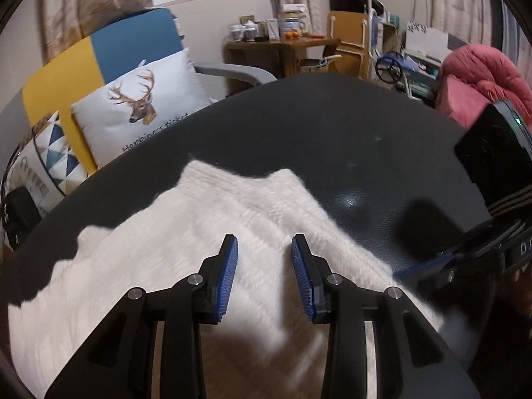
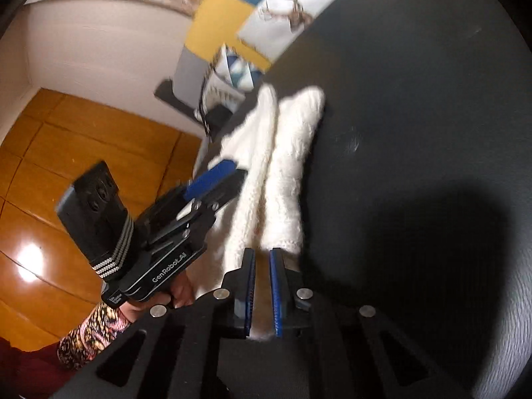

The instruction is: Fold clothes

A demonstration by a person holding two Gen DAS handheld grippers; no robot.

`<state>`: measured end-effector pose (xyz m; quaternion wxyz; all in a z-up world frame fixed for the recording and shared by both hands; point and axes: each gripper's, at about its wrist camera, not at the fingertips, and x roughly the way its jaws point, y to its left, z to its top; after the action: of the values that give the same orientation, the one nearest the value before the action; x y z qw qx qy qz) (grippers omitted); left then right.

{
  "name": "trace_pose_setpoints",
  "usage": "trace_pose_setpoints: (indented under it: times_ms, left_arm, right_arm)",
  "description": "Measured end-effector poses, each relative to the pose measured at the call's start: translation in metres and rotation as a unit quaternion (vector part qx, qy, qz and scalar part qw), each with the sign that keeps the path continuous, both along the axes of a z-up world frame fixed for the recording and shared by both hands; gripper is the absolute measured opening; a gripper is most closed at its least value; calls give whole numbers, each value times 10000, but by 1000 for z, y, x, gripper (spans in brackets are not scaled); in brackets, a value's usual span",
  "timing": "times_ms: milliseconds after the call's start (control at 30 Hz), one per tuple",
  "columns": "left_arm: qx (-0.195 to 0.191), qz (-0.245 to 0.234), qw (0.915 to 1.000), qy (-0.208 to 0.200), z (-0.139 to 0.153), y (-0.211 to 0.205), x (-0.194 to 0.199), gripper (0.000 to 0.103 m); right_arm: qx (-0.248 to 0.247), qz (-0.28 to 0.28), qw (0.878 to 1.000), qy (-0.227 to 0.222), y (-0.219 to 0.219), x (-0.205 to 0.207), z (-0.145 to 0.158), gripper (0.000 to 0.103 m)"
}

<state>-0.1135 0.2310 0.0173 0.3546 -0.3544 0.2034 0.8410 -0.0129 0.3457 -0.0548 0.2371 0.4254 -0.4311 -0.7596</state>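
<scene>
A white fuzzy knit sweater (image 1: pixel 212 232) lies spread on the round dark table (image 1: pixel 332 126). My left gripper (image 1: pixel 264 242) hovers just above its middle, open, with nothing between the blue pads. In the right wrist view the sweater (image 2: pixel 289 153) runs as a long doubled strip toward the table's edge. My right gripper (image 2: pixel 262 256) is shut on the near end of that strip, white fabric showing between its pads. The right gripper (image 1: pixel 415 267) also shows at the right of the left wrist view. A hand in a patterned sleeve (image 2: pixel 89 329) holds the left gripper (image 2: pixel 216 176) beside the strip.
A deer cushion (image 1: pixel 143 99) and a yellow-and-blue cushion (image 1: pixel 99 50) sit on a seat behind the table. A cluttered wooden side table (image 1: pixel 282 46) stands further back, a pink quilt (image 1: pixel 482 73) at the right. Glossy wooden floor (image 2: pixel 66 153) lies below the table's edge.
</scene>
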Motion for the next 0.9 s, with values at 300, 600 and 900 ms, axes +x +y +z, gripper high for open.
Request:
trace_pose_setpoints:
  times_ms: [300,600,900]
  left_arm:
    - [142,232,9994,-211,-15,0,-7,38]
    - [103,259,9993,-256,-18,1,-4,38]
    - [117,240,9993,-274,-19,1,-5,39]
  right_arm:
    - [-175,1066,9939,-222,-16,-27,-8,10]
    - [152,1677,9853,-293,-39,-44,-4,9]
    - [375,1970,9792,-325,-46,-40,-3,4]
